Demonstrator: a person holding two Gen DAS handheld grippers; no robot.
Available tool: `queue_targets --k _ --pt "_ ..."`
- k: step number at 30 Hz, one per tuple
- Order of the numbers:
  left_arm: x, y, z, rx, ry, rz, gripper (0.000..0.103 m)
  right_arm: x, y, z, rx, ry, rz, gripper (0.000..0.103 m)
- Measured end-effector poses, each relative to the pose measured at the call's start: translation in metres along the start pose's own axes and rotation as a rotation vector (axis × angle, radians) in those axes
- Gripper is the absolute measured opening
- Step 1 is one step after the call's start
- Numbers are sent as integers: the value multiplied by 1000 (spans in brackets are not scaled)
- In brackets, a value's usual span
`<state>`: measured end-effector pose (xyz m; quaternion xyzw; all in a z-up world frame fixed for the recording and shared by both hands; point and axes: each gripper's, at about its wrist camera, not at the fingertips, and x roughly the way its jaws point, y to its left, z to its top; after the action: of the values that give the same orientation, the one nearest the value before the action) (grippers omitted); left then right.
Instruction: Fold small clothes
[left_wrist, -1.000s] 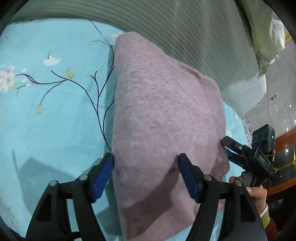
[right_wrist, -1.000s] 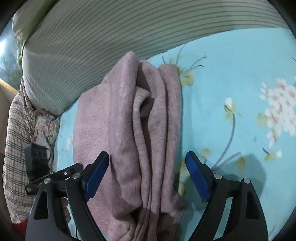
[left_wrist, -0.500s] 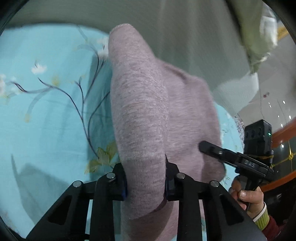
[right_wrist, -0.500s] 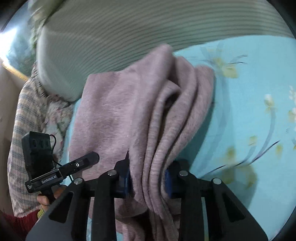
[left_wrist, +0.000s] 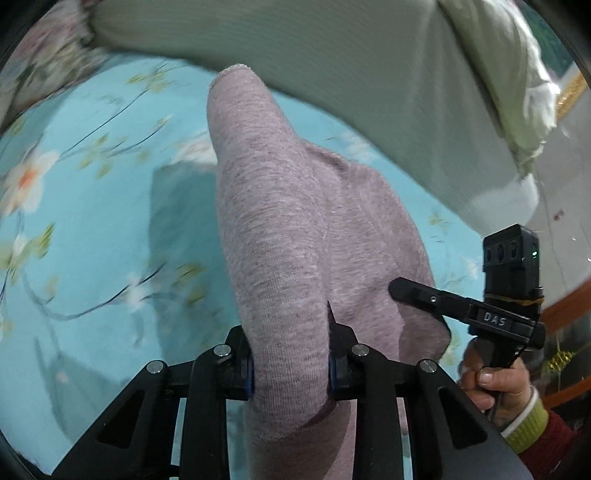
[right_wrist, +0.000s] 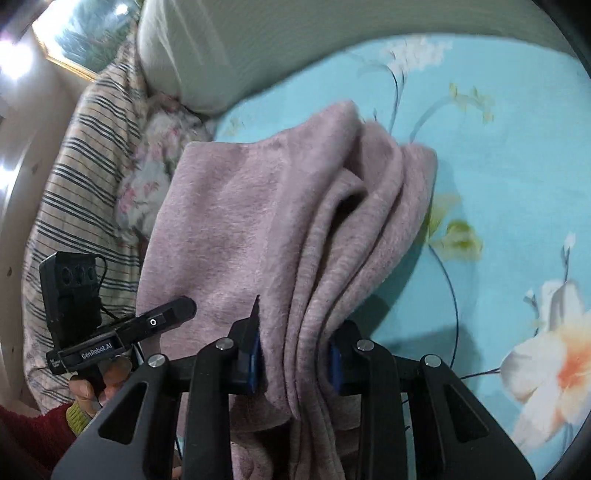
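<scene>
A folded mauve knit garment (left_wrist: 280, 236) hangs lifted above a turquoise floral bedsheet (left_wrist: 92, 221). My left gripper (left_wrist: 290, 363) is shut on its folded near edge. My right gripper (right_wrist: 293, 363) is shut on the layered edges at the garment's other side (right_wrist: 258, 206). Each gripper shows in the other's view: the right one at the right of the left wrist view (left_wrist: 406, 290), the left one at the lower left of the right wrist view (right_wrist: 177, 310). The garment's far end droops toward the sheet.
A grey-green striped quilt (left_wrist: 332, 55) lies along the far side of the bed. A plaid pillow (right_wrist: 74, 177) and a floral cloth (right_wrist: 155, 173) lie at the left in the right wrist view. The person's hand in a red sleeve (left_wrist: 495, 380) holds the right gripper.
Both grippers went from open around the garment's edges to shut on them, then lifted the garment off the sheet and away from the quilt.
</scene>
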<state>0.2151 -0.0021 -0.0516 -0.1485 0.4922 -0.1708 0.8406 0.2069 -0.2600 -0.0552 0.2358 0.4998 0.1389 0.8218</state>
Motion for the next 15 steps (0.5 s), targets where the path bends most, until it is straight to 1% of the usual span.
queue_targets --k 1,2,4,5,6,8,10,12,14,15 --pt "1 7 -4 -4 11 15 28 4 -2 -3 5 6 -21 34" --pt "9 10 -7 -11 26 29 29 5 -5 -4 16 10 -23 36" --pt "24 18 -12 -37 52 42 35 6 -9 -3 25 12 -37 40" --pt "26 20 -13 -49 51 46 42 4 -9 -4 19 11 -51 41" --pt "29 18 -11 -55 50 52 51 2 -9 -3 11 14 -70 45" --pt "29 19 -7 -67 56 76 58 -5 -5 1 -4 13 -114 46" --pt "26 23 -7 -68 58 82 58 -15 0 3 -12 -10 -161 46" --pt "20 25 -7 -73 49 94 59 -32 2 6 -29 -61 -200 46" --pt "8 28 -11 -69 20 120 59 -47 12 14 -66 -134 -205 46" --pt "0 30 -11 -68 3 132 59 -50 16 18 -79 -149 -200 46"
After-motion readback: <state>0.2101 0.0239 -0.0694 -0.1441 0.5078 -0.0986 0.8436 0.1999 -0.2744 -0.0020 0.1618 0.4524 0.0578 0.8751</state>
